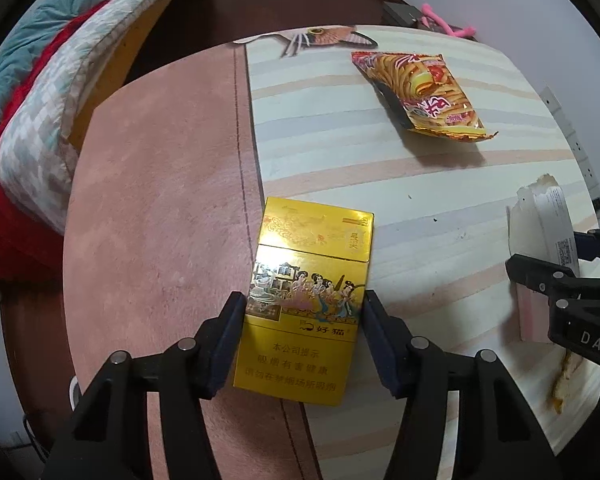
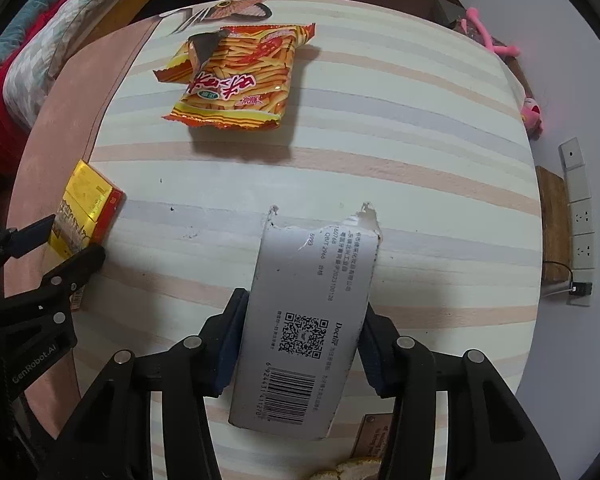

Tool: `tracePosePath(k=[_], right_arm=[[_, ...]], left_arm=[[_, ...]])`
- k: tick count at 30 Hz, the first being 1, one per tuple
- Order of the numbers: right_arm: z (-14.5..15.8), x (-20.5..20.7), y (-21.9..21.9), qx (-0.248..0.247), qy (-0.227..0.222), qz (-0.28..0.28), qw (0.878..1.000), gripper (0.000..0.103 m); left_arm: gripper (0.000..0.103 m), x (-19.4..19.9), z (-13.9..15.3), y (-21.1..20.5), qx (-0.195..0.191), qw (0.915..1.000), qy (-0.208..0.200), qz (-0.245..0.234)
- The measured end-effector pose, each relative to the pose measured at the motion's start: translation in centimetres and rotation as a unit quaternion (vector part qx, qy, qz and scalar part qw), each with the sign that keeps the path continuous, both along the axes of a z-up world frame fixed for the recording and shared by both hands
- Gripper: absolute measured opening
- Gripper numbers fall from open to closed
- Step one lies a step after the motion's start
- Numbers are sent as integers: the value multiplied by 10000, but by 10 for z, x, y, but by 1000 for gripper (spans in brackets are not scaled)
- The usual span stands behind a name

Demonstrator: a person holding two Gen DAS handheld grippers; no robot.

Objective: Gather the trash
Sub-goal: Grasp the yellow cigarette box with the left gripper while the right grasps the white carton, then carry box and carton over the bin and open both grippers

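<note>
My left gripper (image 1: 304, 304) is shut on a yellow cigarette pack (image 1: 304, 300), its two pads pressed on the pack's sides over the table. My right gripper (image 2: 302, 312) is shut on a torn white cardboard box (image 2: 304, 320) with a barcode and QR code. In the right wrist view the cigarette pack (image 2: 86, 200) and left gripper (image 2: 70, 240) show at the left. In the left wrist view the white box (image 1: 544, 220) and right gripper (image 1: 548, 260) show at the right. An opened orange snack bag (image 2: 236, 80) lies farther back on the striped cloth; it also shows in the left wrist view (image 1: 424, 92).
The table has a striped cloth (image 2: 380, 160) and a pink mat (image 1: 160, 200). A paper fan (image 1: 328, 38) lies at the far edge. A bed with blankets (image 1: 32, 80) stands left. A pink toy (image 2: 492, 40) and wall sockets (image 2: 580, 220) are at the right. Food scraps (image 1: 560, 388) lie at the near edge.
</note>
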State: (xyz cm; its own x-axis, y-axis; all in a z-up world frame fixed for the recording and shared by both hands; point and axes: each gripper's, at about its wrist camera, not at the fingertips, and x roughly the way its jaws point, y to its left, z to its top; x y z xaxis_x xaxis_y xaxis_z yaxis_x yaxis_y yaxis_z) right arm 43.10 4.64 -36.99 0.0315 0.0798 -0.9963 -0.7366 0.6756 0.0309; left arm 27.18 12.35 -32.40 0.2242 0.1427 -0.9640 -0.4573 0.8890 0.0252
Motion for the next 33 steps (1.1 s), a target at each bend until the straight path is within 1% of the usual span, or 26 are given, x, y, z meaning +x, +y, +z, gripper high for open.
tracePosePath(k=[4,5,8,11,13,15,16,17,19,20,21,24,26,28,31,33], right_arm=[[2,-5,0,-1,-40,-25,10000,52],[4,-6,0,-8,-55,-22,10000,52],[5,-10,-2,-27,-64,-46,10000,52],[7,-11,1,-41,-66,-68,9999,51],[4,6,-1,46,-92,-98,9999,51],[14,3,-4,254,-102,-128,9995,51],[19,-1,-5,324,-147,-102,9993,51],[28,-8,-6,428,-241,-52,9988,51],[47,-22,-10,641,-398,33,9971,51],[57,-29,-12,759,-442,68,9961,51],[65,-35,-12,845,-485,109,9952,51],[104,-65,-21,1277,-661,269,9892,51],[127,-87,-25,1565,-680,359,9847,51],[149,-110,-23,1812,-702,494,9797,51],[177,-147,-15,2132,-644,731,9721,51],[190,-171,-7,2278,-605,892,9677,51]], left_arm=[[55,-7,9,-1,24,9999,-41,121],[55,-11,11,6,12,9999,-44,125],[55,-9,9,9,79,9998,-29,174],[55,-16,20,8,85,9997,-119,218],[55,-24,36,6,184,9990,-306,273],[55,-32,53,5,238,9979,-483,363],[54,-41,68,5,242,9963,-683,464],[54,-47,77,5,255,9951,-796,526],[54,-71,108,4,342,9900,-1155,736],[54,-79,118,3,374,9882,-1252,800],[54,-94,134,2,421,9850,-1408,902],[54,-137,172,0,569,9767,-1742,1113],[54,-163,192,2,710,9720,-1873,1233],[54,-197,214,5,839,9657,-2010,1415],[54,-246,234,14,1003,9588,-2084,1649],[54,-280,241,24,1100,9546,-2076,1831]])
